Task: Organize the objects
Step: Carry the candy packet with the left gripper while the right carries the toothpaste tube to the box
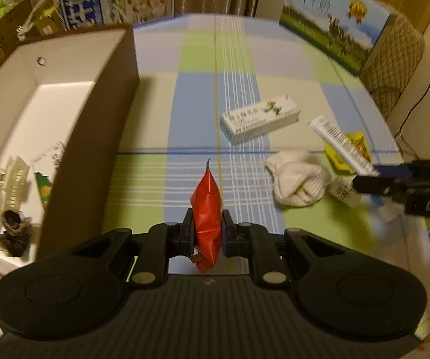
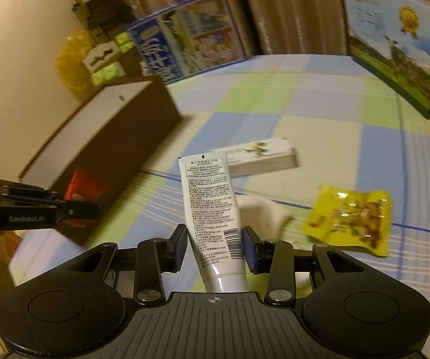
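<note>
Left gripper (image 1: 207, 233) is pinching a red foil sachet (image 1: 206, 209) at mid-body, jaws nearly together, packet standing upright between the pads. Right gripper (image 2: 214, 246) is holding a white tube (image 2: 210, 209) across its lower body near the cap end, jaws part-way apart, crimped end pointing forward

Handling, my read: sachet is light, crinkly and slippery, so a flat squeeze on the middle works but it could twist or slide. Tube is soft-walled and will dent, cap shoulder is the firmer spot

Both items are hanging clear above the checked surface (image 1: 239, 59). Open storage box (image 1: 116, 104) is sitting to the left, tall brown wall facing the grippers, already holding a few small things inside

Loose on the surface: white carton (image 1: 260, 121), rolled white sock (image 1: 298, 179), yellow snack pack (image 2: 349, 221)

Room: centre of the surface is open, good lane toward the box. Watch the box rim when going over, the two grippers are working close together, and the big milk carton (image 1: 334, 21) is blocking the far right edge
</note>
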